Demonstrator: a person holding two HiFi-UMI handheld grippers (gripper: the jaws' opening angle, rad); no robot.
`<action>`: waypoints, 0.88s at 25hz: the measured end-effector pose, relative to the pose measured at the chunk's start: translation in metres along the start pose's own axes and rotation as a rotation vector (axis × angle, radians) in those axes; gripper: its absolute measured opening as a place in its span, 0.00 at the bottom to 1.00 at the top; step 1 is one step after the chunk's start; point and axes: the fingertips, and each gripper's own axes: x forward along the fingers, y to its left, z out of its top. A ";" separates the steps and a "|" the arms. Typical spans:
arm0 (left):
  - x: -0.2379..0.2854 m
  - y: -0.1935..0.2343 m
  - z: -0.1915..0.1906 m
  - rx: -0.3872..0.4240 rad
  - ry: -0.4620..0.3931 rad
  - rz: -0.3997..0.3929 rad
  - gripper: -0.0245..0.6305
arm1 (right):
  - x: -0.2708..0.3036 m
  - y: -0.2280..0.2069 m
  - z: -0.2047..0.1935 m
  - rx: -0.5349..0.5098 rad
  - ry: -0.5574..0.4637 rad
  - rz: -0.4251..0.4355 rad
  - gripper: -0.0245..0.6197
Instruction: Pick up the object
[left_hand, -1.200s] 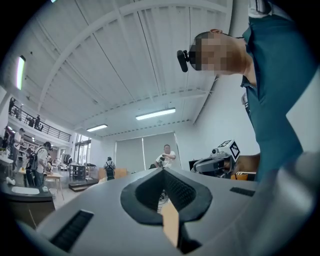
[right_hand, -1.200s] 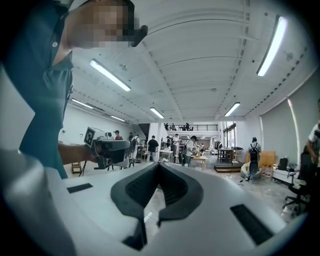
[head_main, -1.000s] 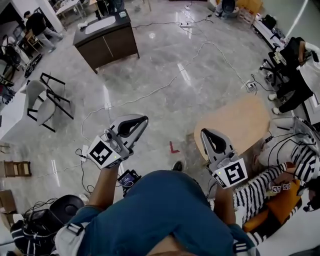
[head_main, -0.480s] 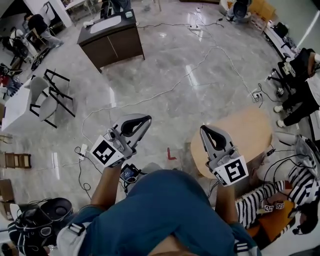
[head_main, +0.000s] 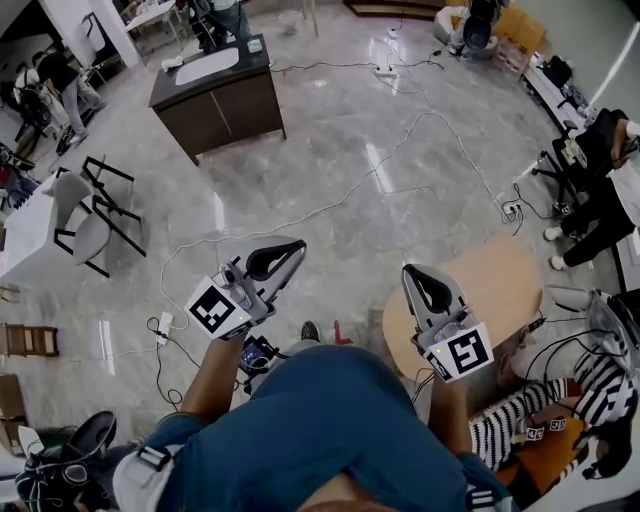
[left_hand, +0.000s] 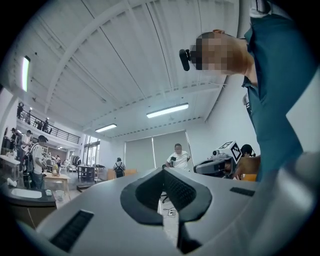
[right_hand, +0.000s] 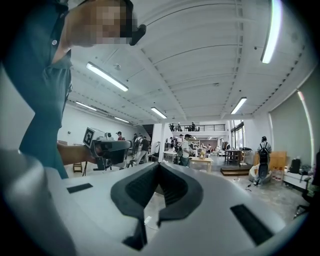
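Evidently, left gripper (head_main: 291, 248) and right gripper (head_main: 411, 271) were held over floor (head_main: 330, 150), fingers (left_hand: 186, 191) together, empty, probably because nothing to pick lay within reach.

No legible text, numbers or brand names in any view.

Closest candidates:
- left marker (head_main: 212, 310), on the cube of the left gripper (head_main: 297, 246): a black-and-white block pattern with no letters or digits.
- right marker (head_main: 462, 352), on the cube of the right gripper (head_main: 408, 270): the same kind of pattern, likewise not readable as characters.
- red floor mark (head_main: 343, 331): an angle shape on the tiles; whether it is a letter cannot be told.
- small lit screen (head_main: 257, 356), beneath the left gripper: its content is too small to read.
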 end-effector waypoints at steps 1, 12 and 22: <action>0.001 0.011 0.000 0.002 -0.003 -0.005 0.04 | 0.011 -0.003 0.001 -0.004 0.000 -0.003 0.06; -0.006 0.095 -0.015 -0.017 -0.026 -0.067 0.04 | 0.107 -0.005 0.003 -0.028 -0.007 -0.041 0.06; 0.012 0.149 -0.036 -0.035 0.010 -0.038 0.04 | 0.158 -0.036 -0.010 -0.024 0.018 -0.014 0.06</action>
